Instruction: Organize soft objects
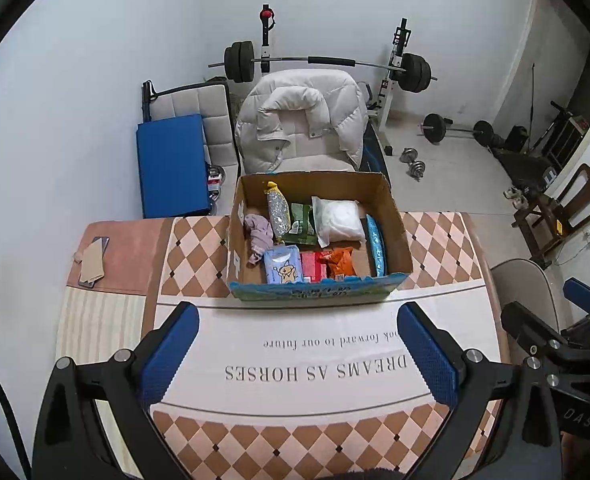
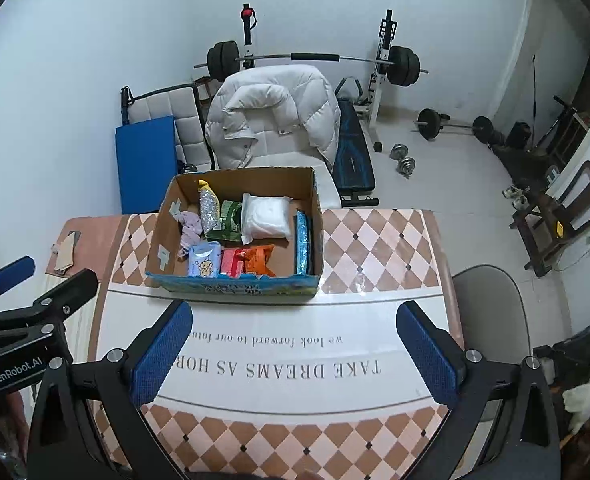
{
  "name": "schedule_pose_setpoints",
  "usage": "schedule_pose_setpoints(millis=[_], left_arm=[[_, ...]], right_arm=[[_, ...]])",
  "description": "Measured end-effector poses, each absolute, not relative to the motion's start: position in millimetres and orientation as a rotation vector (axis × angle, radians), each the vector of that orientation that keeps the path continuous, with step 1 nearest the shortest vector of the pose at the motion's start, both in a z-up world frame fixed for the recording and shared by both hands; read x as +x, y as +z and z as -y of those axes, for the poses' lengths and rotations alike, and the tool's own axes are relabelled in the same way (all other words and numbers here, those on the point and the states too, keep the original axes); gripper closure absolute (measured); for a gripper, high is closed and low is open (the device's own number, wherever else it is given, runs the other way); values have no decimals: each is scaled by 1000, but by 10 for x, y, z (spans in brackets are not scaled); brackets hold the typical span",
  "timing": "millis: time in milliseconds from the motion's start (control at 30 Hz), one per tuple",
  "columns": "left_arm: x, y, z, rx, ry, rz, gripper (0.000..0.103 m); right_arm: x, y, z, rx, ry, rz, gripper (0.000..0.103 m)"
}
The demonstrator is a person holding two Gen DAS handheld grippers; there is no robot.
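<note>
Both spread, empty, left gripper (image 1: 298, 330) and right gripper (image 2: 294, 328) face the cardboard box (image 1: 315, 292), long side crosswise.

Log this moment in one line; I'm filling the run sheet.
left gripper: open | right gripper: open | soft packs: in cardboard box

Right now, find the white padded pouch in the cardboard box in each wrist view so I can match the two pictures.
Left wrist view: the white padded pouch lies in the cardboard box, right of centre toward the far wall.
Right wrist view: the same pouch sits just left of the picture's centre, again toward the box's far side.
Shared landmark: the green packet lies directly to its left in both.
</note>
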State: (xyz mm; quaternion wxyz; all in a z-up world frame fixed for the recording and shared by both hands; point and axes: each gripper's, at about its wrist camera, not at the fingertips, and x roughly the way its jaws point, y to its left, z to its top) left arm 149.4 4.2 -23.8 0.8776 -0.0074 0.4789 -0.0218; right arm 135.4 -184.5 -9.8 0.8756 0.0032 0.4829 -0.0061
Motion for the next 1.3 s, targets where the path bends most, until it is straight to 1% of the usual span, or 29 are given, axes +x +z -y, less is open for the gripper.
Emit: schedule_pose_setpoints(millis=[300,567,900,1300], left_arm=[[1139,35,-110,-8,-18,-945,1],[1022,112,-189,-49,-12,-930,1],[1141,89,-202,-33,16,-883,0],[1276,130,-212,-24,31,-867,0]], right_arm=[[953,234,1848,-8,-2,-977,0],[802,395,1868,-15,-20,-951,0],[973,368,1880,-26,-43,-920,0],[1182,436,1878,-54,-69,-874,0]])
